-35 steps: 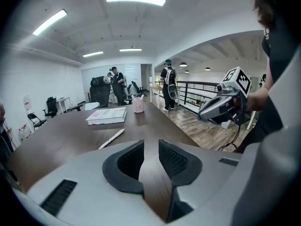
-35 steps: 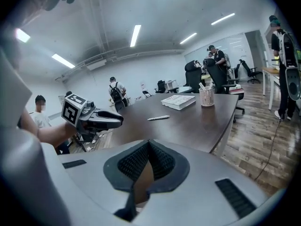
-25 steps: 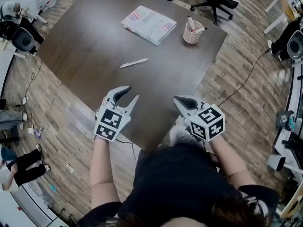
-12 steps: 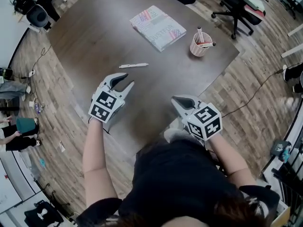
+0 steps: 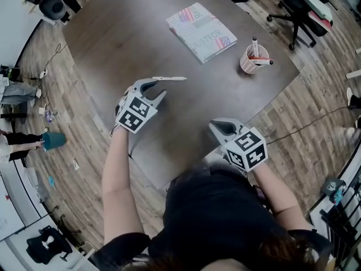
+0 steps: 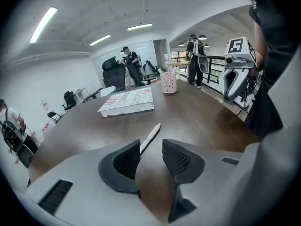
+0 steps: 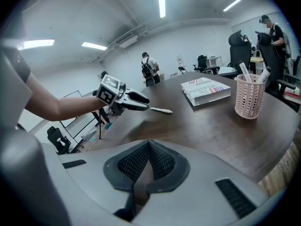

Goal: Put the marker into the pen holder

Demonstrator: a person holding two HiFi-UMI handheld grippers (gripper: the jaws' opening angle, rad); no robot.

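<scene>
A white marker [image 5: 169, 78] lies flat on the dark brown table [image 5: 113, 44]. My left gripper [image 5: 155, 89] hovers right behind it, open; its jaws have just been opening. In the left gripper view the marker [image 6: 150, 136] runs away from the gap between the fingertips [image 6: 151, 149], near end at the left pad [image 6: 128, 160], not pressed. The pink mesh pen holder [image 5: 251, 60] stands at the table's far right with pens in it. My right gripper [image 5: 220, 130] stays near the front edge, shut and empty, its pads [image 7: 149, 145] meeting.
A thick book [image 5: 201, 25] lies flat at the far side, left of the pen holder [image 7: 248, 97]. Office chairs [image 5: 304, 4] stand beyond the table's far right corner. People stand in the room's background. A cable [image 5: 304, 126] trails across the wood floor at right.
My left gripper has moved forward and down to the marker, and its jaws stand wider. The right gripper shifted a little and stays shut.
</scene>
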